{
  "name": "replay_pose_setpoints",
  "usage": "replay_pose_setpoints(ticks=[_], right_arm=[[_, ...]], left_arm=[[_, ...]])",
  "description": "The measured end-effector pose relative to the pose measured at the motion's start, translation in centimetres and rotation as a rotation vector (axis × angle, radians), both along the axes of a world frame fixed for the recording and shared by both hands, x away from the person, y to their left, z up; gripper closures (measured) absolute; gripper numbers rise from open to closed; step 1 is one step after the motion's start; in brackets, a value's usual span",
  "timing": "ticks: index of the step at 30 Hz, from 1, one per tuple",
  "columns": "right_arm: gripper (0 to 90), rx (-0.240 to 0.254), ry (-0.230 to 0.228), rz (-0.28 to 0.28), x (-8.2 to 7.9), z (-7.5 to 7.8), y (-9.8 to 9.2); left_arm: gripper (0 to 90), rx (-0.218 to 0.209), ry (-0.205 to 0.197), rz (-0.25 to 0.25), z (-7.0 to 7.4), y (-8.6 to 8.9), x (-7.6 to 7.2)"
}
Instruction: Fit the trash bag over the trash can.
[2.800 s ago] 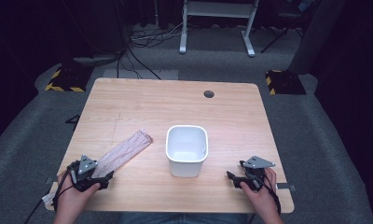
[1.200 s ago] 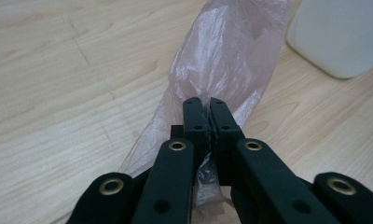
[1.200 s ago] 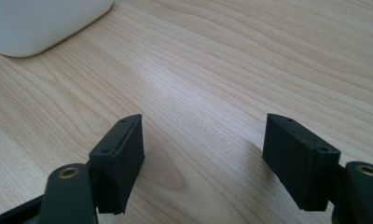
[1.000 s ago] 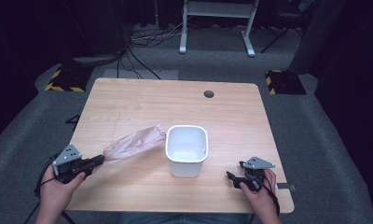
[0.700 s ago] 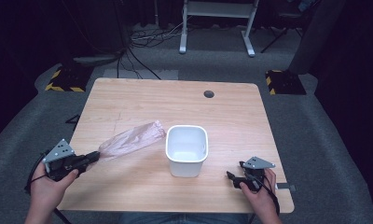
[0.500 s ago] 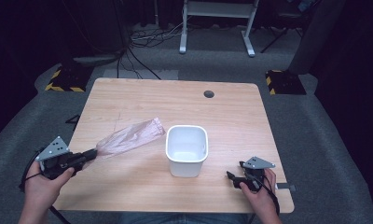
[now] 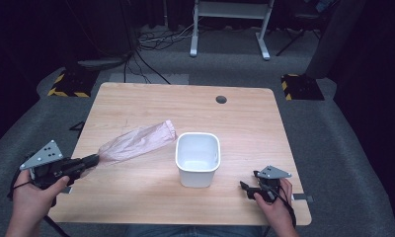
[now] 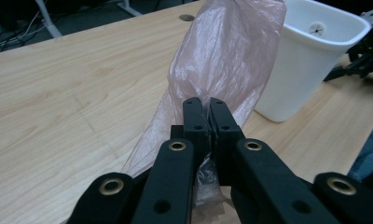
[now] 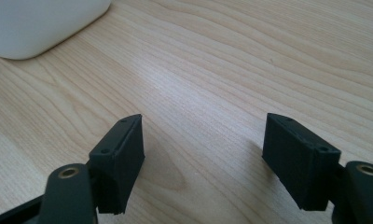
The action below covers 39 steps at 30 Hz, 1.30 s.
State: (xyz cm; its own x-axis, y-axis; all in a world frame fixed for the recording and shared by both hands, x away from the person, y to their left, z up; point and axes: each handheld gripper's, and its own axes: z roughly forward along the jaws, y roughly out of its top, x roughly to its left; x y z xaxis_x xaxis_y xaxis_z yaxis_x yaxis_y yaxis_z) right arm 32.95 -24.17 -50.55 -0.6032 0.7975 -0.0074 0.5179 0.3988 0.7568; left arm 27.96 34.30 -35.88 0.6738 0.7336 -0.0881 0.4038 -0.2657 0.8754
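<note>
A thin, translucent pink plastic bag, crinkled and puffed out, is clamped at one end by the left gripper and stretched over the table toward the white bin. Compared with earlier, the bag is drawn farther left and lifted, while the right gripper is kept in place with jaws apart.

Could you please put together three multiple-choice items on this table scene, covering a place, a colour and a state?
1. Where does the white bin stand?
A. near the table's middle
B. on the floor
C. at the far left corner

2. What colour is the plastic bag?
A. green
B. translucent pink
C. black

3. How do the jaws of the right gripper stand?
A. shut on the bag
B. shut on the bin
C. open, with bare wood between them

Answers: 1 A, the high view shows it mid-table; 2 B, the wood shows through its pink film; 3 C, the right gripper view shows the gap.
</note>
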Motion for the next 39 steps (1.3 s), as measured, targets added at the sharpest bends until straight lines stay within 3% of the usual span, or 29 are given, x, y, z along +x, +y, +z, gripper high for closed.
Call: replay_pose_setpoints(ticks=[4,13,24,28,39], right_arm=[[29.1,0.000,0.000,0.000,0.0,0.0,0.0],[29.1,0.000,0.000,0.000,0.0,0.0,0.0],[29.1,-0.001,-0.001,0.000,0.0,0.0,0.0],[29.1,-0.002,-0.001,0.000,0.0,0.0,0.0],[29.1,-0.002,-0.001,0.000,0.0,0.0,0.0]], left_arm=[[87.8,-0.003,-0.008,-0.033,0.7,-0.5,-0.5],[87.8,0.055,-0.029,-0.099,2.3,-2.1,-1.2],[87.7,0.151,-0.023,-0.144,3.4,-4.8,-0.1],[87.7,0.214,-0.039,-0.144,3.6,-5.9,0.5],[87.5,0.226,-0.023,-0.213,3.6,-8.8,2.2]])
